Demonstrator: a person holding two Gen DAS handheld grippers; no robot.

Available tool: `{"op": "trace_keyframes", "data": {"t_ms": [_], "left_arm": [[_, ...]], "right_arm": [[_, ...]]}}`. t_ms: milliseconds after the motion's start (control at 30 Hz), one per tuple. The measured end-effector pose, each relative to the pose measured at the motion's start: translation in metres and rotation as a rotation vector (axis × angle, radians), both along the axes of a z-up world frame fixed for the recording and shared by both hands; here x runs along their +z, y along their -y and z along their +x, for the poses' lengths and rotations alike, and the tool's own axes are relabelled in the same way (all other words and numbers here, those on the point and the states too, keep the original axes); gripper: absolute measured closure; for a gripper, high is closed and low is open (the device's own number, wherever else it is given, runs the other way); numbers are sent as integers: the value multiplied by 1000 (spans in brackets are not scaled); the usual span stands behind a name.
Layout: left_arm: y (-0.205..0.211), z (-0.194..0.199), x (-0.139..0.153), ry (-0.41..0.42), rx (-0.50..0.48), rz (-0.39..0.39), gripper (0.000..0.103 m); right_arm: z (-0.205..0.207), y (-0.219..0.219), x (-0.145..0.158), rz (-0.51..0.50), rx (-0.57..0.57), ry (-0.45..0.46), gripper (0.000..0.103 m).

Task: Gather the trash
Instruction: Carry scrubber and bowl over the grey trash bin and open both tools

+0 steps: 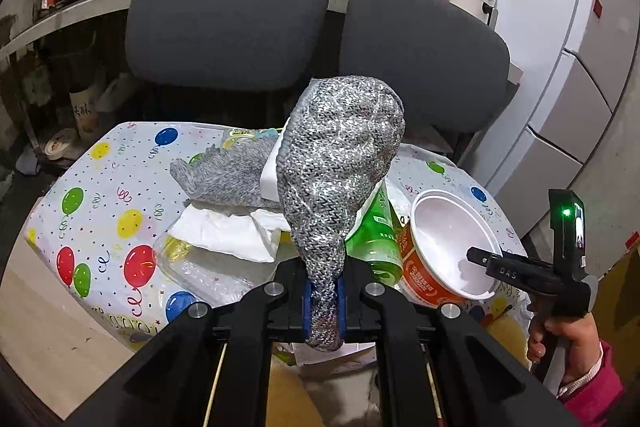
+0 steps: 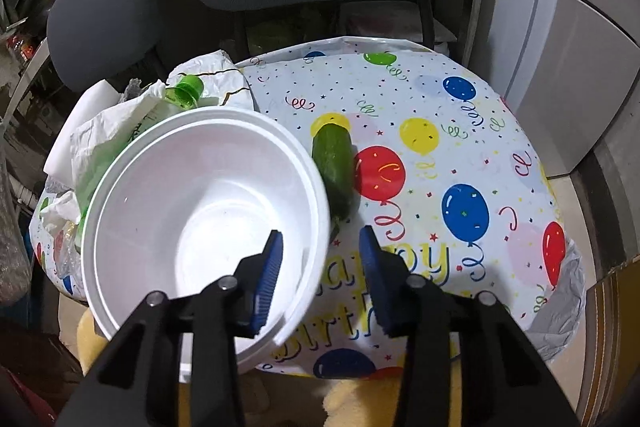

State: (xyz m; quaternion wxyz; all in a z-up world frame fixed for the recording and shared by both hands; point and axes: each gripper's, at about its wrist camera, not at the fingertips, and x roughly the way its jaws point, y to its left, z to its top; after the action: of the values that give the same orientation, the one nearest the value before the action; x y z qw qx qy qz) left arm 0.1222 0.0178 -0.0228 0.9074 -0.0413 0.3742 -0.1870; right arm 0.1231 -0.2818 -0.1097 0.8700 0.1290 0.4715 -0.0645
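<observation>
Count: two gripper tools, two dark chair backs (image 1: pixel 228 19), one balloon-print tablecloth (image 2: pixel 460 131). On it: one white foam bowl (image 2: pixel 200 195) with an orange label, one green plastic bottle (image 1: pixel 378 239), one cucumber (image 2: pixel 334 171), one clear plastic tray (image 1: pixel 204 267), white tissues (image 1: pixel 224 231), one grey knit glove (image 1: pixel 224 175) lying flat.

Your left gripper (image 1: pixel 324 307) is clamped tight on the cuff of a second, sparkly grey knit glove (image 1: pixel 340 163), which stands up ahead of the pads over the trash pile.

Your right gripper (image 2: pixel 320 279) straddles the bowl's near rim: left pad inside, right pad outside over the cloth, a visible gap at the wall, not pinching. The cucumber lies just beyond, beside the bowl.
</observation>
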Motion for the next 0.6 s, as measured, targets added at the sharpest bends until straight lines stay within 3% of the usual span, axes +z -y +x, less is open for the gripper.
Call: {"op": "trace_keyframes", "data": {"t_ms": [33, 167, 433, 600], "left_arm": [[0, 0, 0, -1, 2, 1, 94], [0, -5, 2, 3, 9, 6, 94], [15, -27, 20, 48, -32, 16, 94], [69, -37, 25, 55, -188, 3, 94]], "right_arm": [[0, 2, 0, 11, -8, 0, 90], [-3, 8, 6, 53, -35, 27, 95], [-34, 32, 40, 121, -69, 152, 97], [-89, 83, 61, 104, -180, 211, 97]]}}
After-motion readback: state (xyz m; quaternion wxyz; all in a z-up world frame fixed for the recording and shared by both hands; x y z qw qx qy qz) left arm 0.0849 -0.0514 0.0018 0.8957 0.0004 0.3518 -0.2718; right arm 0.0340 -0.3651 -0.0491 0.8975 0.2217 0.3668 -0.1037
